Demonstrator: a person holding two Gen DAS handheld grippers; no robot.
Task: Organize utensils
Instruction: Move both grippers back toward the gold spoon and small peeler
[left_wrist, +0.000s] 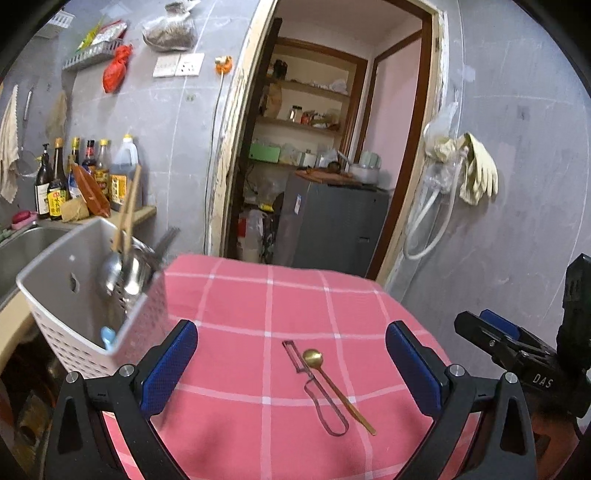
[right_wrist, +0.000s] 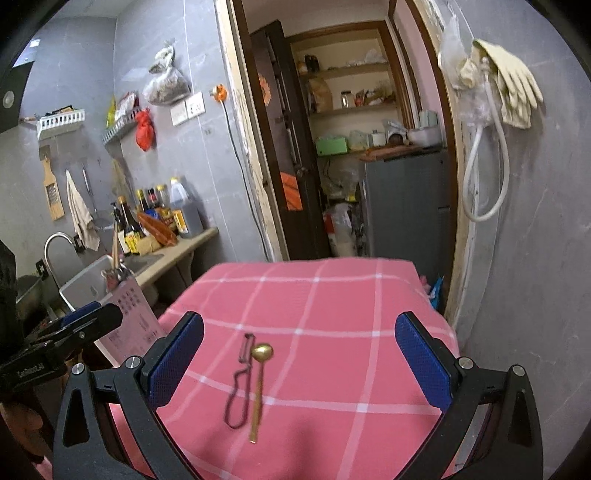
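Two utensils are left on the bench (left_wrist: 236, 369) under its pink checked cloth: a gold spoon (left_wrist: 334, 387) and a wire-handled peeler (left_wrist: 314, 391). They lie side by side, touching or nearly so, the peeler on the side toward the white basket (left_wrist: 74, 332). That basket stands at the bench's left edge and already holds chopsticks (left_wrist: 127, 218), a ladle and other metal pieces, so I judge the sorting partly done and the step in hand to be the approach for the next pick.

My left fingers (left_wrist: 291, 369) are spread as wide as they go, with nothing between the pads; both utensils sit ahead of them on the cloth, framed by the opening. My right fingers (right_wrist: 299, 362) are spread wide too and carry nothing, and in the right wrist view the spoon (right_wrist: 260, 384) and peeler (right_wrist: 240, 384) lie toward the left pad.

The next move calls for choosing one utensil and one hand. Either pair of fingers has to come down over a single handle, and because the two things lie so close, a careless closing could take both or push one aside. The spoon's straight thin handle lies flat on soft cloth, so I expect the pads must press low to get under it. Then the piece goes up and across to the basket.
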